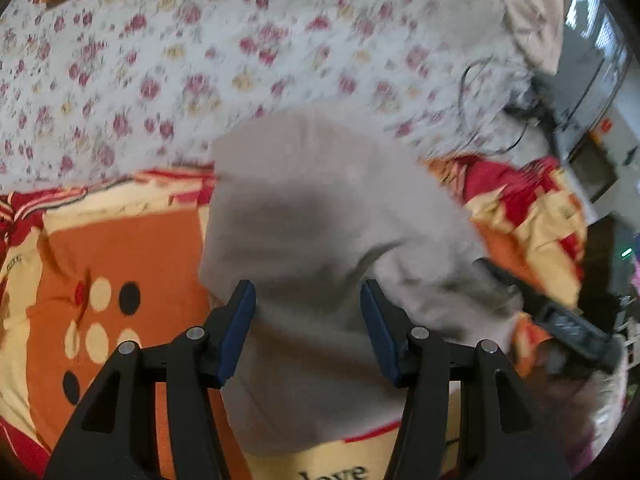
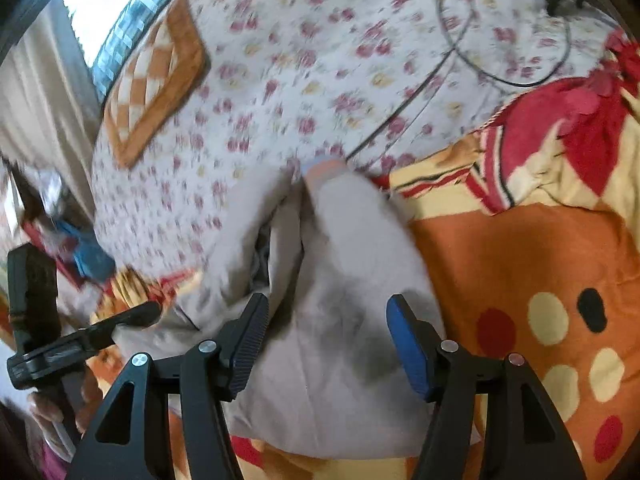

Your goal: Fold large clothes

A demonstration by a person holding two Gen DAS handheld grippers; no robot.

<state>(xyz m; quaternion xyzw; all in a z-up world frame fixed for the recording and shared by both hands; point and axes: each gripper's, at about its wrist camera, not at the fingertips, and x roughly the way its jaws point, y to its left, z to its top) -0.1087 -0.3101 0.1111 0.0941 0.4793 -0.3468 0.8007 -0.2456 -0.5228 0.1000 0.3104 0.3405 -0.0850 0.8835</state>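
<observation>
Grey soft cotton garment [image 1: 320, 220] lies limp on the orange patterned blanket [image 1: 120, 248]; both grippers, left gripper [image 1: 308, 334] and right gripper [image 2: 326, 346], gape wide, empty; pinch near hem corners.

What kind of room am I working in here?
Most likely a bedroom: a floral bedsheet, an orange blanket and a checked pillow lie under the grey garment, with a curtained window beside.
</observation>
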